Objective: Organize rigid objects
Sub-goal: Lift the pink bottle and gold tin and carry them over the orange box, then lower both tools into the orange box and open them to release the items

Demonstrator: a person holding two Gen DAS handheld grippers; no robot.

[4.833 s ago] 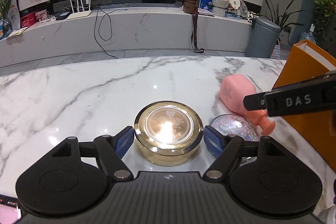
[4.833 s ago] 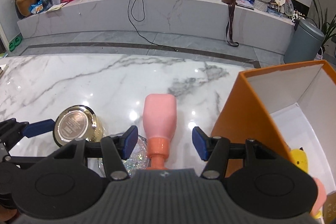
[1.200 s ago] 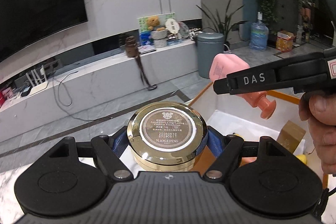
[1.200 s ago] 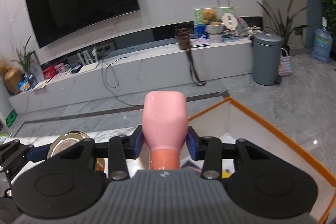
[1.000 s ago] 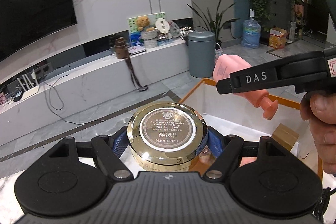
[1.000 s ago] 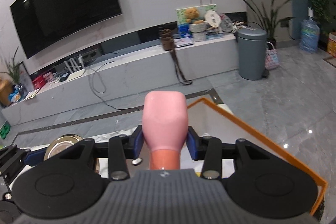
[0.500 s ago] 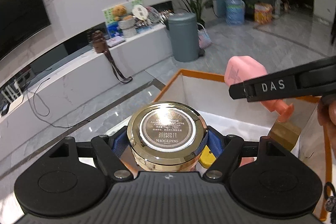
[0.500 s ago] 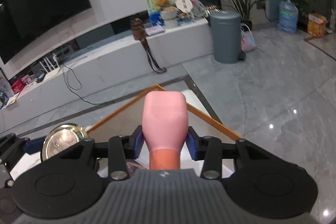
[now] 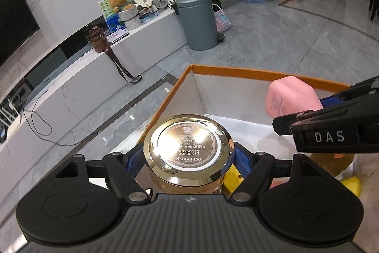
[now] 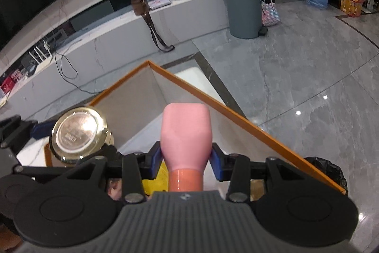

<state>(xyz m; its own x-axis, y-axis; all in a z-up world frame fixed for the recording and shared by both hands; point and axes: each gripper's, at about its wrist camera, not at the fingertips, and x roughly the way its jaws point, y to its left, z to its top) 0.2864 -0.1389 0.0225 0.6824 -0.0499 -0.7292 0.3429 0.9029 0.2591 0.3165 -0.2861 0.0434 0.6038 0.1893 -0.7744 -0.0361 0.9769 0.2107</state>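
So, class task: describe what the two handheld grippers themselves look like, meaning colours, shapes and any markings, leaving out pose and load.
Both the left gripper and the right gripper share one design: a grey ribbed body, two round black discs at the sides, black linkage arms with silver pivot screws, and blue pads lining the jaws. Seen from the left wrist camera, the right gripper's black side carries white letters "DAS". No cables or sleeves are visible.

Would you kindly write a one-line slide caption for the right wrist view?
Right claw holds a pink bottle above the open orange box, while the left claw carries a gold jar alongside.
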